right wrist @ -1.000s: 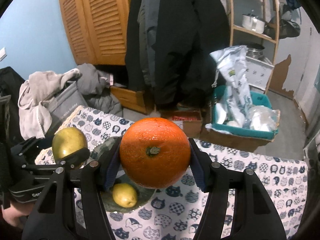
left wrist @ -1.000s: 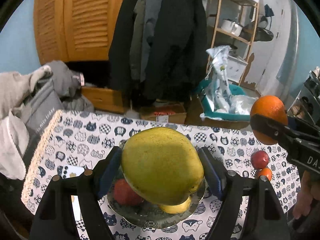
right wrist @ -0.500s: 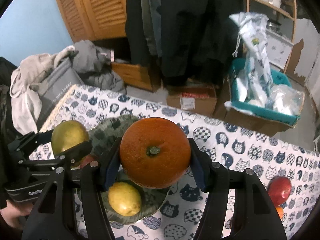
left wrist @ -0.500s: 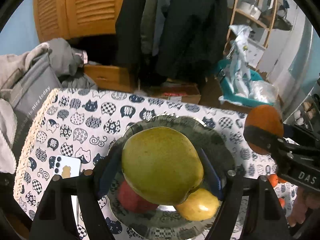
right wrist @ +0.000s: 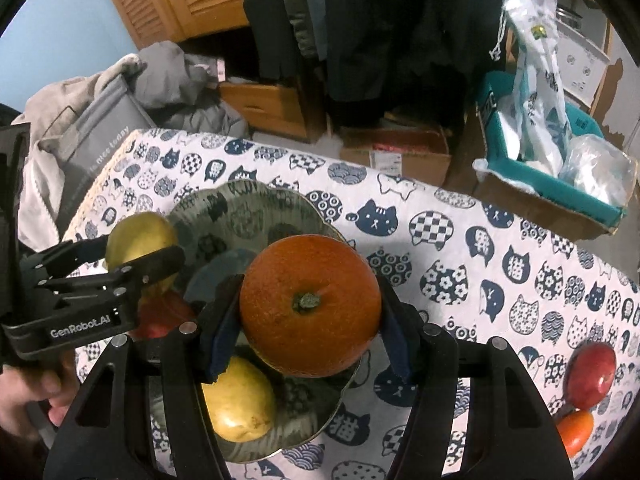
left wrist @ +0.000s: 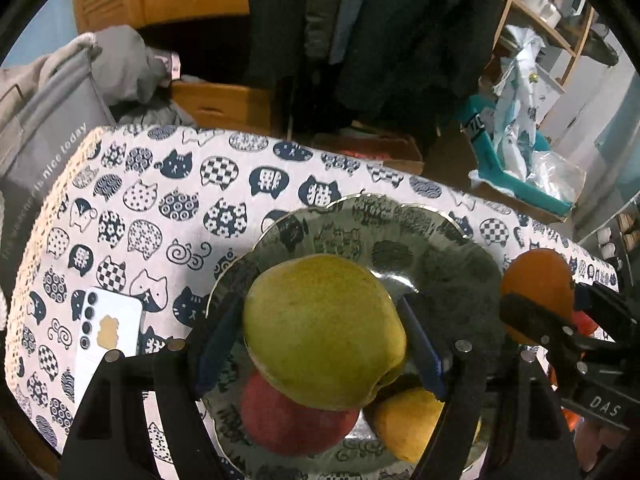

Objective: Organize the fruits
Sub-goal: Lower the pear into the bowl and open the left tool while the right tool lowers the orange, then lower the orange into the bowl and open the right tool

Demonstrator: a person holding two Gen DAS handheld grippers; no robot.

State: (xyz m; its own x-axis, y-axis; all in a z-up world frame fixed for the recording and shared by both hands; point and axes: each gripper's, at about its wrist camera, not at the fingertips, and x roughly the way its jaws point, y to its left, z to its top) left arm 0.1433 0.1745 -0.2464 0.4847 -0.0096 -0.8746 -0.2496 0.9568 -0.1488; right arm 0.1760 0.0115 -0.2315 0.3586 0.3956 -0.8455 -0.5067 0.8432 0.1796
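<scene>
My left gripper [left wrist: 320,340] is shut on a yellow-green pear [left wrist: 324,328] and holds it just above the glass plate [left wrist: 400,216]. A red apple [left wrist: 288,420] and a lemon [left wrist: 412,424] lie on the plate below it. My right gripper [right wrist: 308,320] is shut on an orange [right wrist: 310,304], held over the plate's right side [right wrist: 240,192]. The lemon [right wrist: 236,404] lies under it. The left gripper with the pear [right wrist: 136,240] shows at the left of the right wrist view. The orange [left wrist: 536,288] shows at the right of the left wrist view.
A white phone [left wrist: 108,328] lies on the cat-print tablecloth [left wrist: 160,200] left of the plate. A red apple [right wrist: 592,372] and a small orange fruit [right wrist: 576,432] lie at the table's right. Clothes, boxes and a teal bin [right wrist: 560,184] stand beyond the far edge.
Both grippers have tilted down and come lower over the plate, still holding the pear and the orange. The plate and table now fill more of both views.
</scene>
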